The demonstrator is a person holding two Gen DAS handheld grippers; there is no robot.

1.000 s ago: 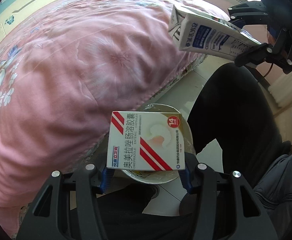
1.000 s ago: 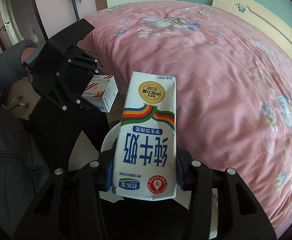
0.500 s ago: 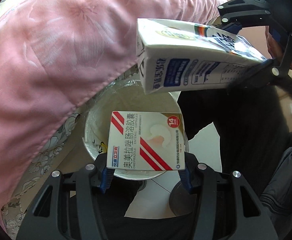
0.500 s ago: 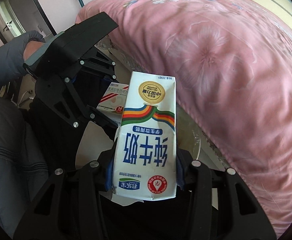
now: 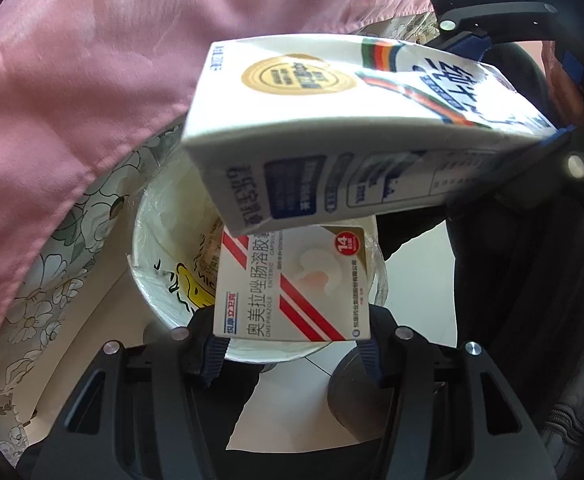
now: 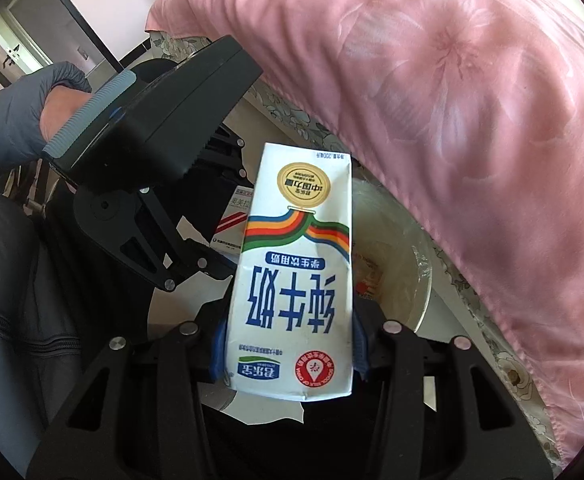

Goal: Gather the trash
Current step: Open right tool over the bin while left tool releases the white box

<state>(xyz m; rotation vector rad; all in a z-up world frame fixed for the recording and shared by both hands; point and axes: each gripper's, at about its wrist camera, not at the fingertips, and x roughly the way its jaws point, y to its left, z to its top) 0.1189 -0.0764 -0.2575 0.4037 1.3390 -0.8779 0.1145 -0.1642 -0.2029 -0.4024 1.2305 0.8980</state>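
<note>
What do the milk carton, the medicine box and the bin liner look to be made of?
Milk carton: coated paperboard, smooth with slight sheen and sharp folded edges. Medicine box: thin printed cardboard, flat and glossy. Bin liner: probably thin clear plastic film, wrinkled and shiny over the white bin's rim.

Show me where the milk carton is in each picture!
Left wrist view: the milk carton fills the upper middle, held from the right by the right hand-held gripper.
Right wrist view: it stands in the lower centre, between that gripper's own fingers.
Shared landmark: the white bin beside the pink blanket, seen right of the carton here.
</note>
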